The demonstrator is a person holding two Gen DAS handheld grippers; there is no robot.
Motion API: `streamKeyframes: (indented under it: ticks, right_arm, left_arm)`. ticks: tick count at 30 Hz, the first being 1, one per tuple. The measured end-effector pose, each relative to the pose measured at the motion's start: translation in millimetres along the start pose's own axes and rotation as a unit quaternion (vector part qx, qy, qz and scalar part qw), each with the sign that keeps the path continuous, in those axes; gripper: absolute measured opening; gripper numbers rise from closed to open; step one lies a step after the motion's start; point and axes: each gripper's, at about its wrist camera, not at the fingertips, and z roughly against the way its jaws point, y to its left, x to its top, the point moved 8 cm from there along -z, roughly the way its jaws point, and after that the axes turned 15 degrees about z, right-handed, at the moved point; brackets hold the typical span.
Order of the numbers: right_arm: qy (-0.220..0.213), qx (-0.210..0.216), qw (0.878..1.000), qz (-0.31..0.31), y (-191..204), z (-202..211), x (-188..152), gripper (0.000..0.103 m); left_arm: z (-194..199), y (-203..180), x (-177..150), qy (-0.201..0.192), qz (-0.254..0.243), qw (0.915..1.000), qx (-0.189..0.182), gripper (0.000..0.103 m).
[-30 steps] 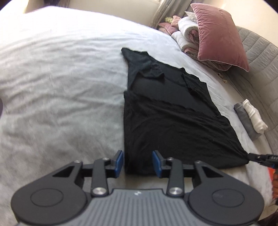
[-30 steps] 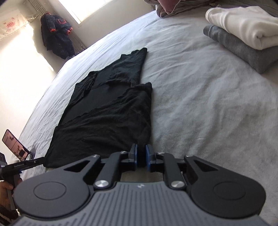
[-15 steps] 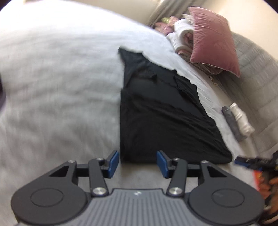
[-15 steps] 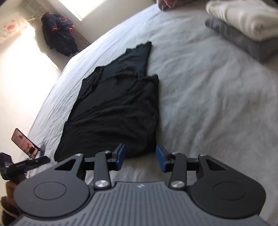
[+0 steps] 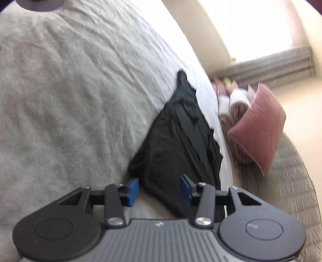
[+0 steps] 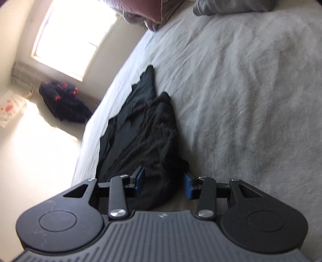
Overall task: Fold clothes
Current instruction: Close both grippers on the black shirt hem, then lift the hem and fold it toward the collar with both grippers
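A black garment (image 5: 181, 137) lies folded lengthwise on the grey bedspread (image 5: 70, 100); it also shows in the right wrist view (image 6: 140, 137). My left gripper (image 5: 159, 191) is open, low over the garment's near left corner, which lies between its blue pads. My right gripper (image 6: 164, 184) is open, with the garment's near right corner bunched between its blue pads. Neither gripper holds the cloth. Both views are tilted and blurred.
A pink cushion (image 5: 259, 129) and rolled white and pink laundry (image 5: 231, 98) sit at the head of the bed. A grey folded item (image 6: 231, 6) lies at the top of the right wrist view. A dark jacket (image 6: 62, 102) hangs by the window.
The right gripper went from shut to open. Both grippers rolled sideways and moved down to the garment's near corners, which now lie between their pads. The near edge looks bunched.
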Motion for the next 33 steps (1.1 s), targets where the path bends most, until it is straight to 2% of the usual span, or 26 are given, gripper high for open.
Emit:
streamKeyframes:
  ticks: [1, 3, 4, 6, 7, 12, 15, 19, 22, 29, 33]
  right_arm:
    - [-0.012, -0.006, 1.000, 0.007, 1.6, -1.5, -0.8, 0.041]
    - [-0.034, -0.021, 0.999, 0.022, 4.4, -4.5, -2.4, 0.036]
    - [-0.043, -0.032, 0.998, 0.030, 5.6, -6.1, -3.3, 0.029]
    - [-0.054, -0.054, 0.997, 0.030, 3.5, -9.2, -5.0, 0.014]
    - [-0.056, -0.062, 0.996, 0.023, 0.6, -10.1, -4.7, 0.007]
    - [-0.061, -0.079, 0.995, 0.000, -1.4, -6.3, 0.8, 0.006]
    - [-0.061, -0.090, 0.994, -0.018, 0.2, 0.1, 0.4, 0.006]
    - [-0.062, -0.094, 0.994, -0.020, 6.7, 10.0, 4.1, 0.005]
    - [-0.066, -0.095, 0.993, -0.017, 13.1, 17.9, 8.7, 0.005]
    - [-0.061, -0.084, 0.995, -0.007, 32.2, 39.4, 7.1, 0.005]
    - [-0.055, -0.087, 0.994, -0.017, 27.9, 57.3, -3.5, 0.005]
  left_arm:
    - [-1.6, -1.0, -1.7, -0.014, -0.007, 0.9999, 0.000, 0.040]
    - [-4.4, -2.7, -5.3, -0.042, -0.021, 0.9989, 0.007, 0.028]
    - [-5.8, -3.3, -6.7, -0.056, -0.028, 0.9980, 0.013, 0.025]
    - [-7.6, -3.3, -9.4, -0.077, -0.032, 0.9962, 0.024, 0.008]
    - [-8.6, -2.5, -8.1, -0.083, -0.030, 0.9955, 0.033, 0.004]
    - [-4.0, -9.6, -7.6, -0.113, -0.046, 0.9903, 0.066, 0.002]
    - [1.8, -10.5, -5.1, -0.116, -0.049, 0.9885, 0.084, 0.001]
    - [15.0, -10.5, 1.7, -0.117, -0.032, 0.9885, 0.090, 0.001]
    - [26.5, -15.3, 5.1, -0.124, -0.042, 0.9871, 0.092, 0.001]
    - [55.1, -17.4, -1.4, -0.113, -0.051, 0.9874, 0.099, 0.001]
    - [71.0, -8.1, -13.6, -0.096, -0.043, 0.9891, 0.103, 0.001]
